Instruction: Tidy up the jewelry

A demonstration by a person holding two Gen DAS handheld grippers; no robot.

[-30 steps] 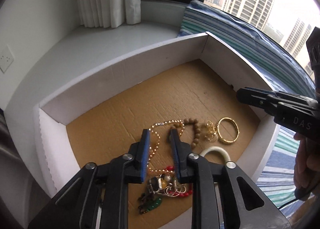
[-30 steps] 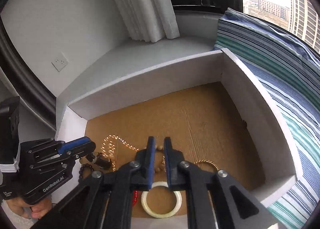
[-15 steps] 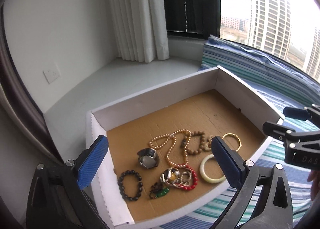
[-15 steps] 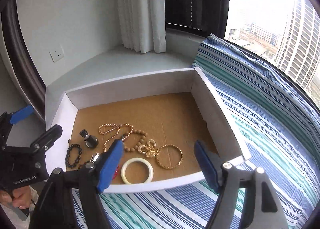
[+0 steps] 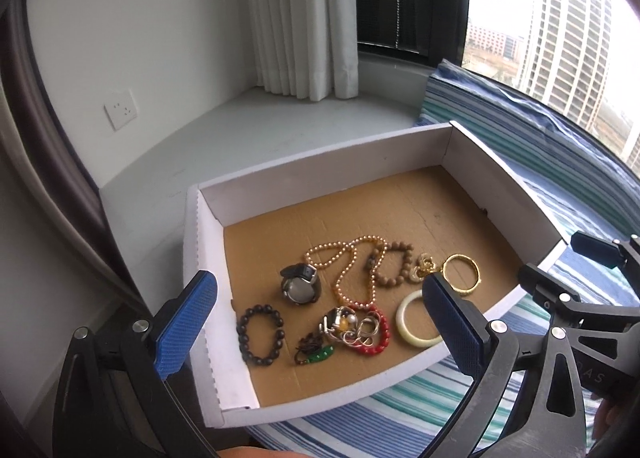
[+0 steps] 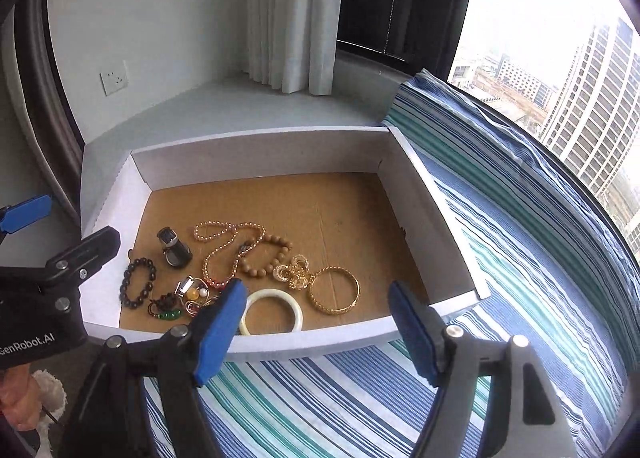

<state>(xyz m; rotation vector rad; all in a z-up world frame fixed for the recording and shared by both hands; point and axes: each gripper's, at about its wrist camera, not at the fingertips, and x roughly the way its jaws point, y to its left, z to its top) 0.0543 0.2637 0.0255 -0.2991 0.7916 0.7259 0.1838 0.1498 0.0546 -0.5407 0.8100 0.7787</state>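
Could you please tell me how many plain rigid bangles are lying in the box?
2. The white bangle lies near the front wall of the box; the gold bangle lies just to its right, touching the gold flower charm. None seems hidden.

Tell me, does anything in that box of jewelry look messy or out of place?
Yes. Near the front of the cardboard box, a silver tangle lies knotted on top of the red bead bracelet, and the pearl necklace runs down into the same heap. The other pieces lie apart.
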